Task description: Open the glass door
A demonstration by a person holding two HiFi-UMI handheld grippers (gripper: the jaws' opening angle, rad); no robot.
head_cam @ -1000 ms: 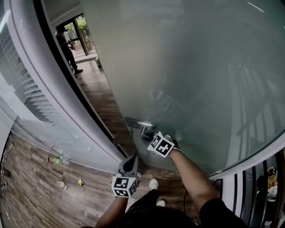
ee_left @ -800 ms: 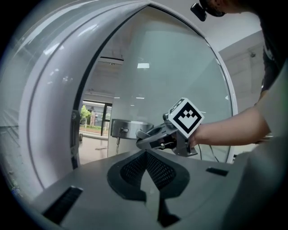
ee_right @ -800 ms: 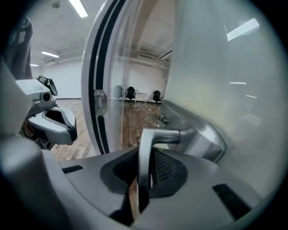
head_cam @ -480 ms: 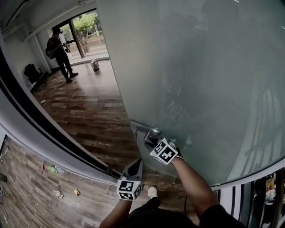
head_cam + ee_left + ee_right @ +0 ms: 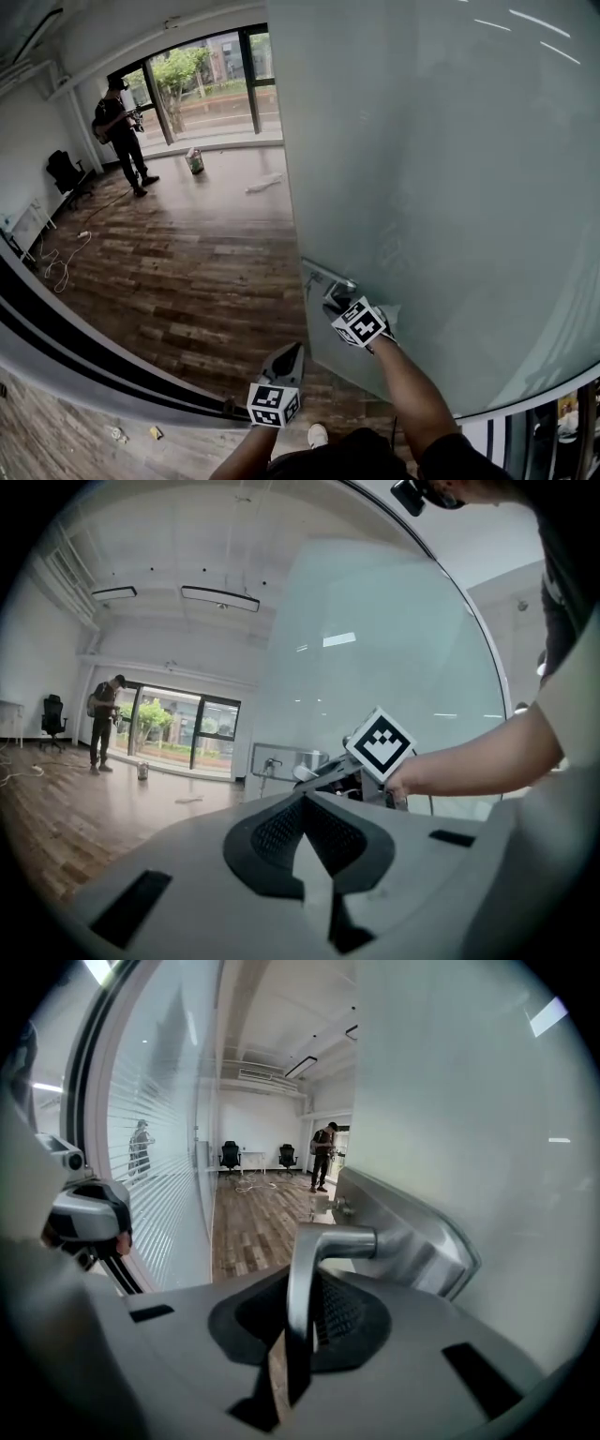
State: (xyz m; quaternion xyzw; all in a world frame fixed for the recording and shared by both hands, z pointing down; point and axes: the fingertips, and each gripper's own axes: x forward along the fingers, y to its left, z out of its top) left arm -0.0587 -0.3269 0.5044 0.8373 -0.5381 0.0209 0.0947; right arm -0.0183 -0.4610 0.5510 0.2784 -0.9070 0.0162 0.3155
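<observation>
**Glass door open; right claw clamped on the lever**

Head view. The frosted glass door (image 5: 450, 187) fills the frame from 12 to 4 o'clock. Its free edge runs from 12 o'clock down to just below centre. The doorway on its 9 o'clock side stands open onto a room. The lever handle (image 5: 330, 278) sits at that edge, about 5 o'clock from centre, on a metal lock plate (image 5: 412, 1232).

Right gripper (image 5: 337, 298): the claw is narrow and clamped on the lever handle. In the right gripper view the lever's arm runs between the two black pads (image 5: 347, 1312), and both press on it. The marker cube (image 5: 363, 322) sits behind the jaws. The forearm trails off toward 5 o'clock.

Left gripper (image 5: 289, 352): it is low at 6 o'clock, at 8 o'clock of the right gripper. It is near the door and handle but apart from both, with its tips toward 12 o'clock. In the left gripper view the jaws are together, tips meeting, with nothing between them.

Room beyond:
- The wooden floor (image 5: 187, 262) covers the open area.
- The windows (image 5: 211, 84) are at 11 o'clock.
- A person (image 5: 120, 131) stands at 10 o'clock before the windows, holding something too small to tell.
- An office chair (image 5: 66, 173) stands at 8 o'clock of the person, by the wall.
- A small bucket (image 5: 195, 161) is on the floor at 4 o'clock of the person.
- A black door track (image 5: 84, 347) crosses the frame at 8 o'clock.
</observation>
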